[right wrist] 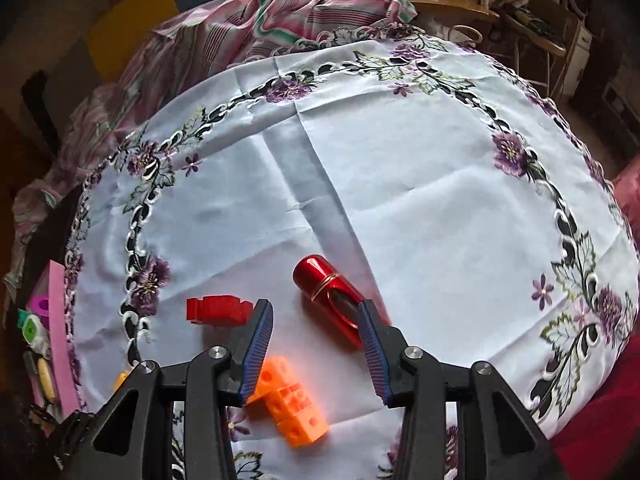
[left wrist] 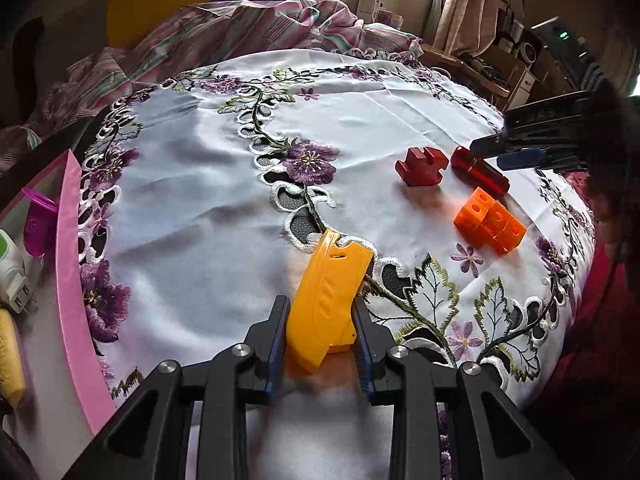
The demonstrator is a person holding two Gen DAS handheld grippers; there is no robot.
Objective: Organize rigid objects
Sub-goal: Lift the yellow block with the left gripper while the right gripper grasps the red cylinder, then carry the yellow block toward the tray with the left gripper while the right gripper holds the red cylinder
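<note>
On the white embroidered cloth [left wrist: 192, 184], the left hand-held gripper [left wrist: 320, 344] is clamped on a yellow plastic piece [left wrist: 330, 300], near the pink tray [left wrist: 72, 280]. The right hand-held gripper [right wrist: 316, 356] stands partly open and grips nothing, its right finger just beside the red cylinder [right wrist: 328, 292]. A red block [right wrist: 216, 310] and an orange block [right wrist: 292, 408] lie close by.

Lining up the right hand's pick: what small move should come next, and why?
Probably lower the right gripper a little further over the red cylinder. Its jaws stand open with nothing gripped, and the cylinder lies loose on the tablecloth just ahead of the fingertips. The left gripper already holds the yellow piece.
</note>
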